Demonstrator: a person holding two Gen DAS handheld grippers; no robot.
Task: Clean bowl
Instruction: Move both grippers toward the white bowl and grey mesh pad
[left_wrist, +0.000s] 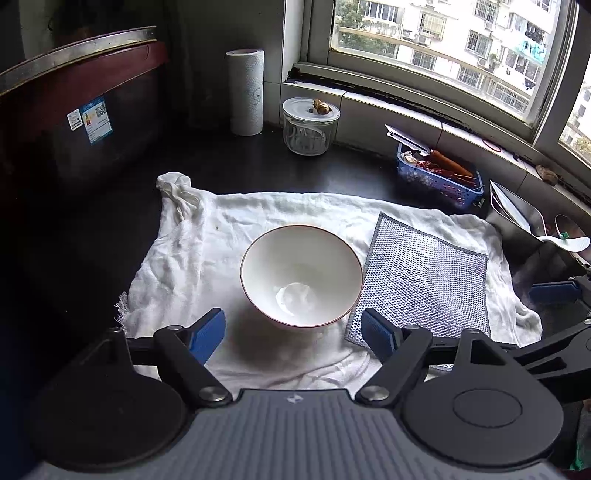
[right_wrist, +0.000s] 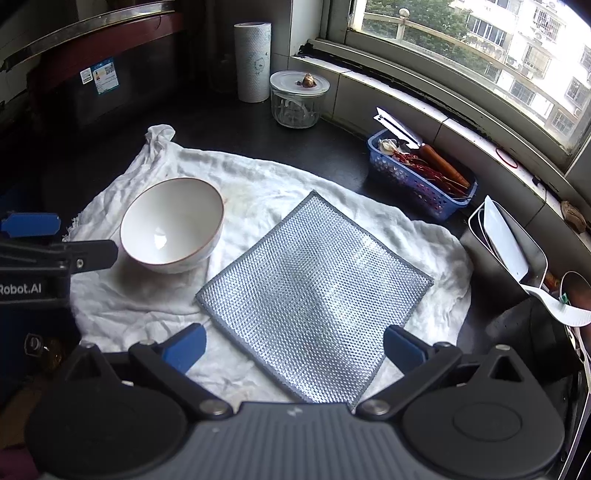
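A white bowl (left_wrist: 301, 275) (right_wrist: 172, 225) with a thin red rim stands upright on a white cloth (left_wrist: 207, 240) (right_wrist: 258, 188), with a white patch in its bottom. To its right a silver mesh scouring cloth (left_wrist: 421, 280) (right_wrist: 314, 291) lies flat. My left gripper (left_wrist: 293, 338) is open just in front of the bowl, its blue pads (left_wrist: 207, 334) wide apart and holding nothing. My right gripper (right_wrist: 293, 349) is open over the near edge of the mesh cloth, empty. Part of the left gripper (right_wrist: 31, 225) shows at the left of the right wrist view.
On the dark counter stand a paper towel roll (left_wrist: 245, 92) (right_wrist: 253, 61), a lidded glass jar (left_wrist: 309, 125) (right_wrist: 297, 98) and a blue basket (left_wrist: 439, 177) (right_wrist: 421, 177) with a knife. A metal holder with utensils (right_wrist: 506, 243) stands right. A large dark appliance (left_wrist: 74, 110) fills the left.
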